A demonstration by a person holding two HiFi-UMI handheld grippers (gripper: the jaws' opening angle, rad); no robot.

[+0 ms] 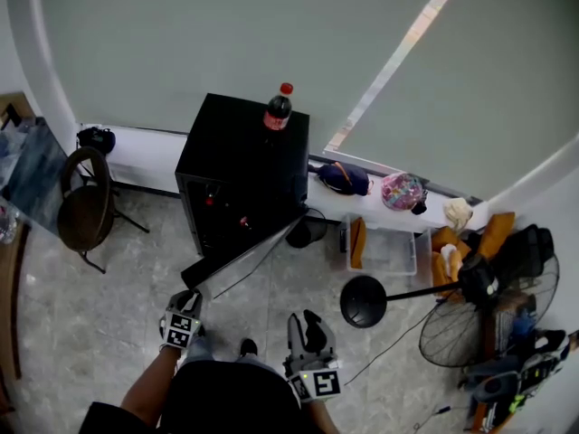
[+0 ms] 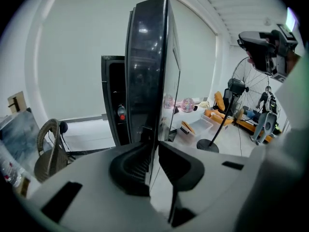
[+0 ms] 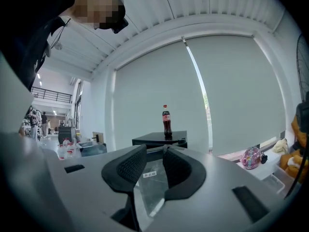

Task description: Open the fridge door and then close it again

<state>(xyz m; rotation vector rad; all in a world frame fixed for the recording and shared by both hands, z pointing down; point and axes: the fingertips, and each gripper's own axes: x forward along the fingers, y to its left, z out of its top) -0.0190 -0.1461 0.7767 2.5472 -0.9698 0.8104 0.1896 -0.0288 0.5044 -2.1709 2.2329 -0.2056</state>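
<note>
Fridge door (image 2: 149, 71), stiff, glossy and probably slippery, stands open with its free edge clamped between the left gripper's (image 2: 153, 148) jaws, a sound hold; the right gripper's (image 3: 154, 154) jaws stand apart, empty.

Overhead head view, two low close views, shared fridge (image 1: 242, 152)

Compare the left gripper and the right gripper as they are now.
The left gripper is shut on the edge of the open fridge door; the right gripper stands slightly open and holds nothing. The left gripper is at the door; the right gripper stays clear of it, facing the cola bottle. Both have grey bodies and black jaws.
</note>
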